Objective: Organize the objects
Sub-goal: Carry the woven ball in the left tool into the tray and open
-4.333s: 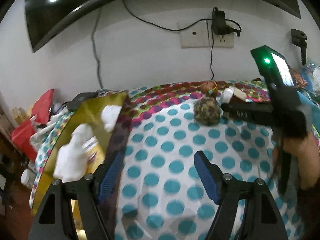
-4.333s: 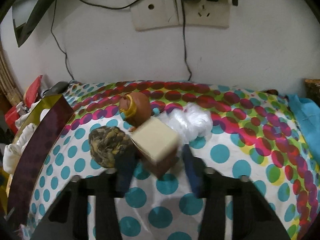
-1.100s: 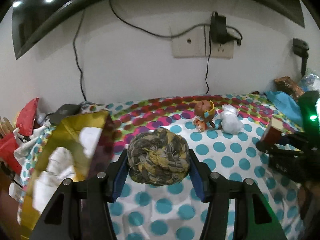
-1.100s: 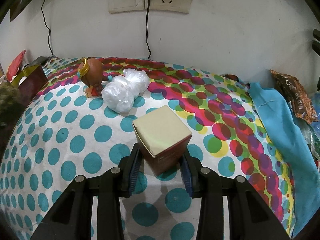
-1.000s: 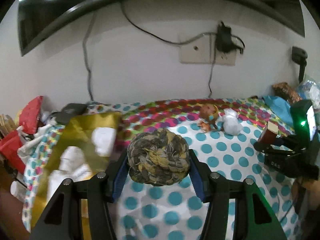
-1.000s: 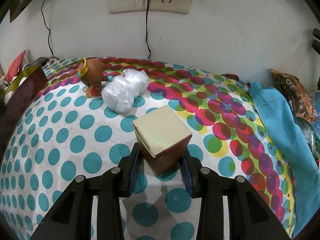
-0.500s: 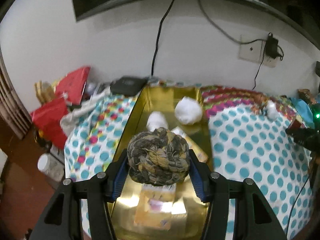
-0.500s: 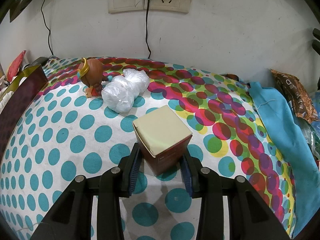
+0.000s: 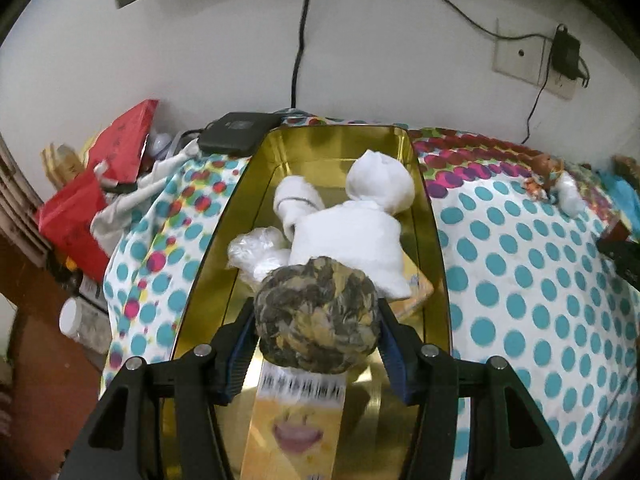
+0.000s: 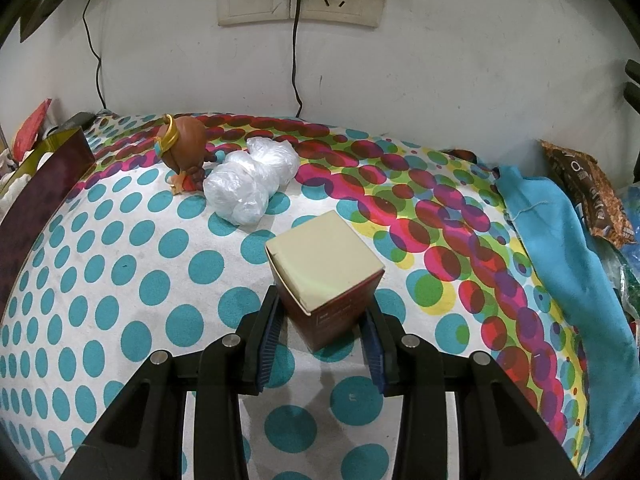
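Since the frame half a second back, the left gripper (image 9: 316, 334) has carried its load further over the gold tin (image 9: 430, 216), so the white bundles inside now sit closer beneath it; the right gripper (image 10: 322, 330) has not shifted at all. The left fingers pinch a mottled brown-and-yellow ball (image 9: 317, 320) from both sides, the blue pads pressed against it. The ball hangs above the near half of the gold tin, over a yellow printed packet (image 9: 298, 424) lying on the tin's floor. Further into the tin lie a clear plastic bag (image 9: 256, 250), a large white cloth bundle (image 9: 352, 240) and a round white wrapped ball (image 9: 380, 182) near the far wall. A black box (image 9: 236, 134) rests just beyond the tin's far left corner.

The right fingers clamp a small maroon carton (image 10: 326, 274) with a cream top, held tilted above the polka-dot tablecloth (image 10: 120, 280). Beyond the carton sit a crumpled clear plastic bundle (image 10: 250, 184) and, touching it on the left, a brown figurine (image 10: 182, 146) with a gold band. A blue cloth (image 10: 560, 248) lies to the carton's right, and the tin's dark outer wall shows at the far left.
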A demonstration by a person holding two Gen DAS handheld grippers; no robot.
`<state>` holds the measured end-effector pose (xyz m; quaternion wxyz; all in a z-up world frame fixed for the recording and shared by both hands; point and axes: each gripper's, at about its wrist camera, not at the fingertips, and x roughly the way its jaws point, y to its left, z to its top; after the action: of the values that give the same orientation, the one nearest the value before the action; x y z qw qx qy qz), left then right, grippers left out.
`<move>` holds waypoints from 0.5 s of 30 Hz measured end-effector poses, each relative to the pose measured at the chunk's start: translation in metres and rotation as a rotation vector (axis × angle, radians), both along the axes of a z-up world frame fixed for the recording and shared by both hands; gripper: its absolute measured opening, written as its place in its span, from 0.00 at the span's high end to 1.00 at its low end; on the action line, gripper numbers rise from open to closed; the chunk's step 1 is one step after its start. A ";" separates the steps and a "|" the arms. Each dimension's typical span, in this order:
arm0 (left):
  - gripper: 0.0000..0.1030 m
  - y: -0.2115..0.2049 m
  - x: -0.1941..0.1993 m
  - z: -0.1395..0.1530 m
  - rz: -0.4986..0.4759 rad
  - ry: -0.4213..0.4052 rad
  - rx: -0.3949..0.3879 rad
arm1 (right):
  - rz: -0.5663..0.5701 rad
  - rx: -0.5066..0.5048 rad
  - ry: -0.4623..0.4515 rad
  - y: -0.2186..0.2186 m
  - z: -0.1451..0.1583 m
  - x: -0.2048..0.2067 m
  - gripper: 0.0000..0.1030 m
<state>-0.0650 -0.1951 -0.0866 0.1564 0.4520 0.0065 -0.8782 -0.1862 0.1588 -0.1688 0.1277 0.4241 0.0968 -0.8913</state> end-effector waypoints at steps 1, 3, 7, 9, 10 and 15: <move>0.45 0.000 -0.006 -0.001 0.000 -0.004 0.001 | 0.000 -0.001 0.000 0.000 0.000 0.000 0.65; 0.45 -0.004 -0.015 -0.002 0.019 -0.009 0.018 | 0.000 0.001 0.000 0.001 0.000 0.000 0.65; 0.45 -0.012 -0.016 -0.003 0.046 -0.004 0.034 | 0.001 0.001 0.000 0.001 -0.001 0.000 0.65; 0.45 -0.012 -0.012 -0.005 0.043 -0.008 0.029 | 0.000 -0.005 -0.003 0.001 -0.001 0.000 0.65; 0.45 -0.014 -0.009 -0.006 0.044 -0.015 0.027 | 0.000 -0.009 -0.004 0.001 -0.001 0.000 0.65; 0.45 -0.017 0.000 -0.008 0.042 -0.022 0.053 | 0.001 -0.012 -0.006 0.002 -0.001 -0.001 0.65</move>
<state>-0.0647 -0.2124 -0.0949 0.1631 0.4654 0.0375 -0.8691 -0.1869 0.1605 -0.1699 0.1310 0.4258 0.0912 -0.8906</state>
